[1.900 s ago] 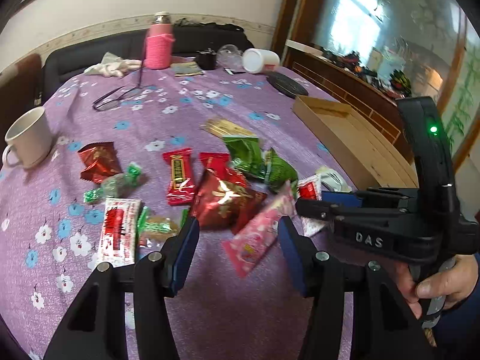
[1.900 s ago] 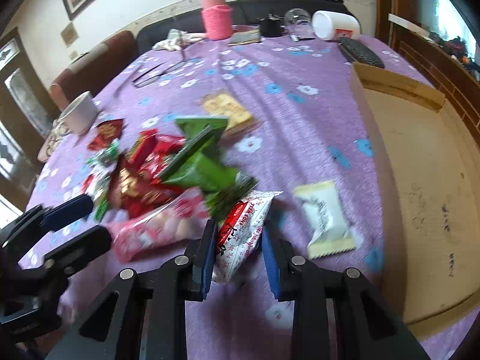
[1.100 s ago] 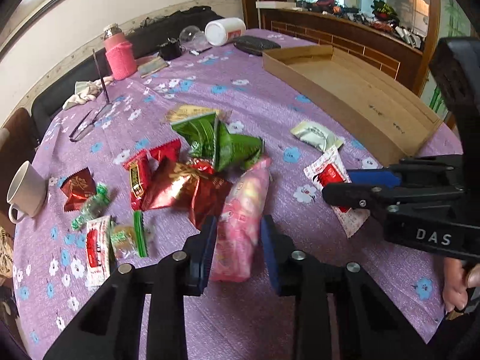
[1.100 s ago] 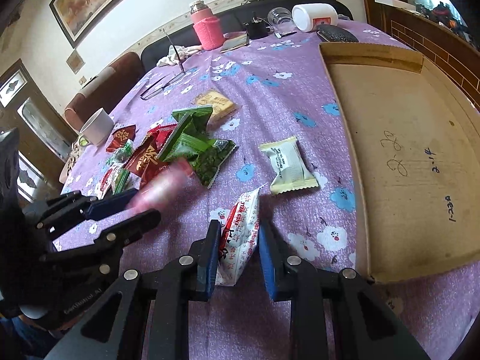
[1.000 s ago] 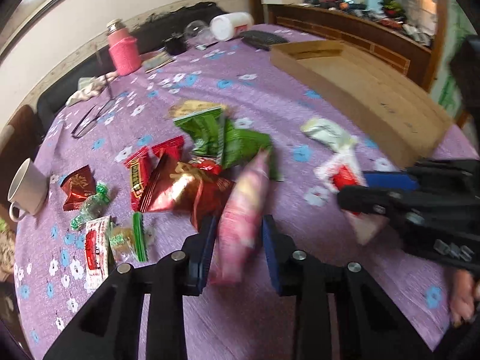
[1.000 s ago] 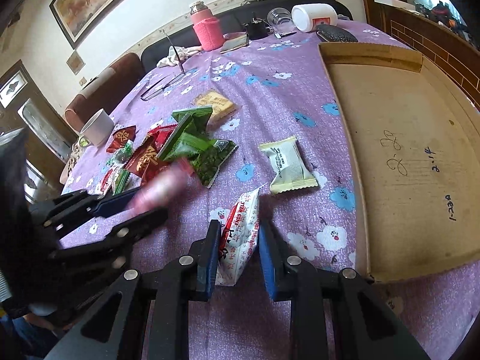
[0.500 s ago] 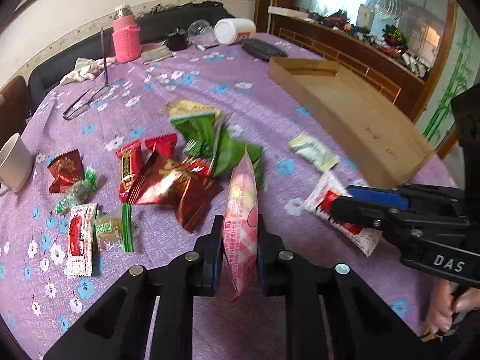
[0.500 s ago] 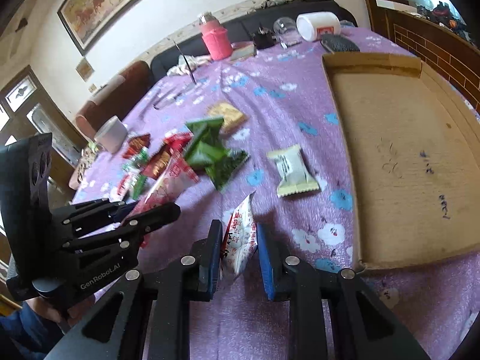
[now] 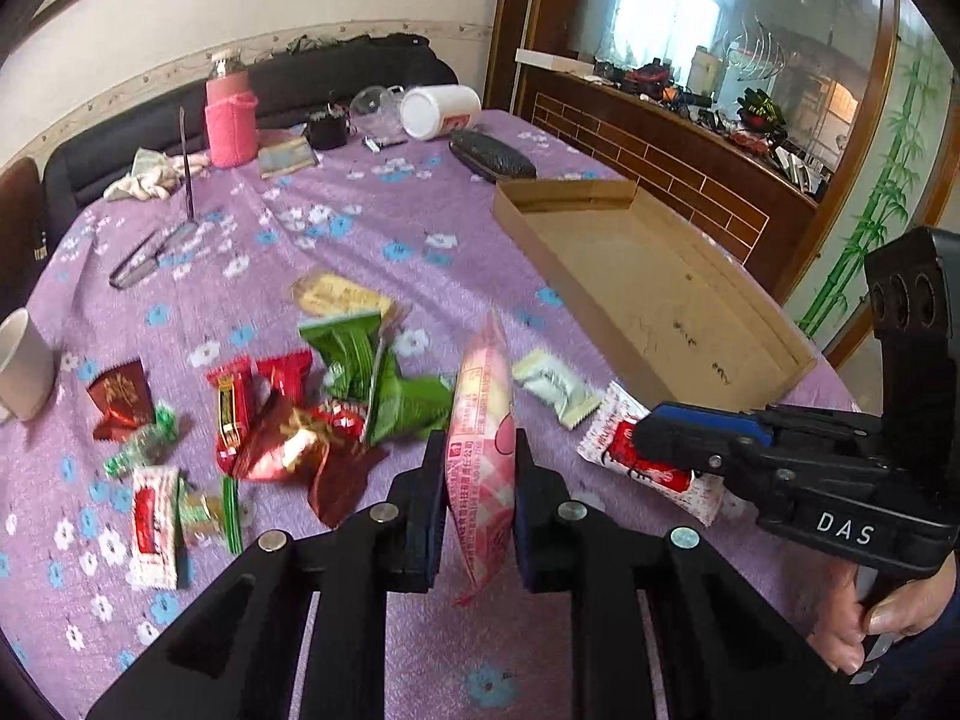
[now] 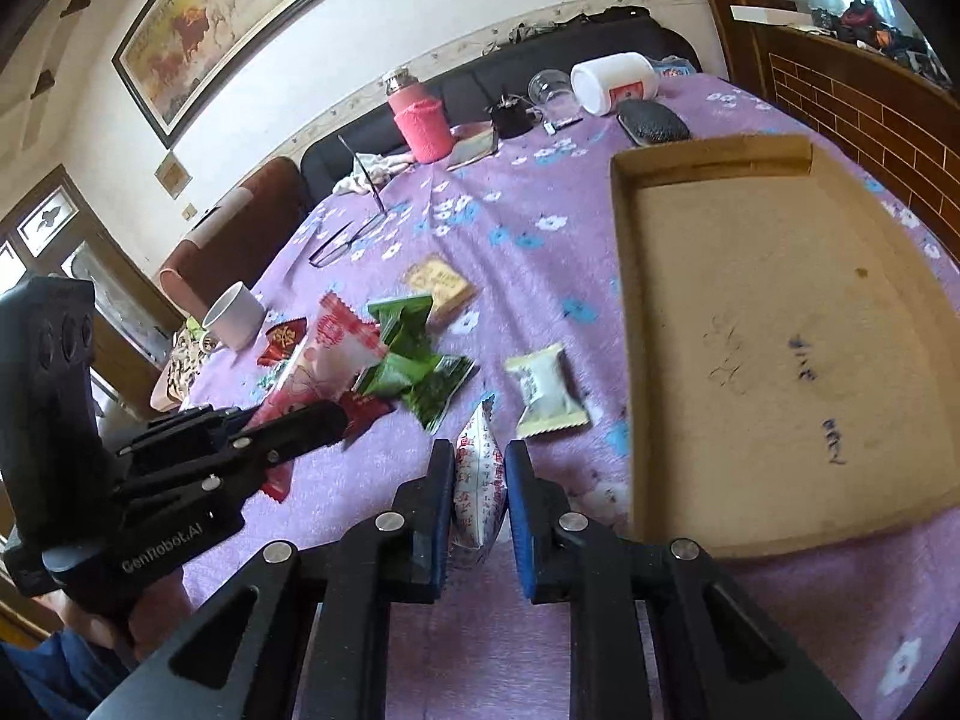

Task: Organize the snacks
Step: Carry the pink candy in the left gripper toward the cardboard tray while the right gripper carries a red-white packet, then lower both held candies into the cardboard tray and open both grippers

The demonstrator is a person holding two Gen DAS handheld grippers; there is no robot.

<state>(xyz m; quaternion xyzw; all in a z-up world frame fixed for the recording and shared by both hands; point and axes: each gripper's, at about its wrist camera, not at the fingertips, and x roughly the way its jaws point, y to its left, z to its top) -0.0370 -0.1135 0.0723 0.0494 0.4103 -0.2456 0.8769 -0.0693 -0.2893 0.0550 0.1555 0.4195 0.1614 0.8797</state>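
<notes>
the pink snack pack [image 9: 480,450] stands on edge, clamped between the pads of the left gripper [image 9: 477,498], lifted clear of the purple flowered tablecloth [image 9: 372,228]. the right gripper [image 10: 477,498], jaws just closing, pinches the white-and-red snack pack [image 10: 477,480], held up off the cloth as well. beside them lies a cream wrapped sweet [image 10: 545,390], then the loose heap of green packets [image 9: 384,372] and red packets [image 9: 288,444]. further right sits the shallow cardboard tray [image 10: 624,300], nothing in it. a white mug [image 10: 234,315] and a pink flask [image 9: 231,114] stand at the far edges.
</notes>
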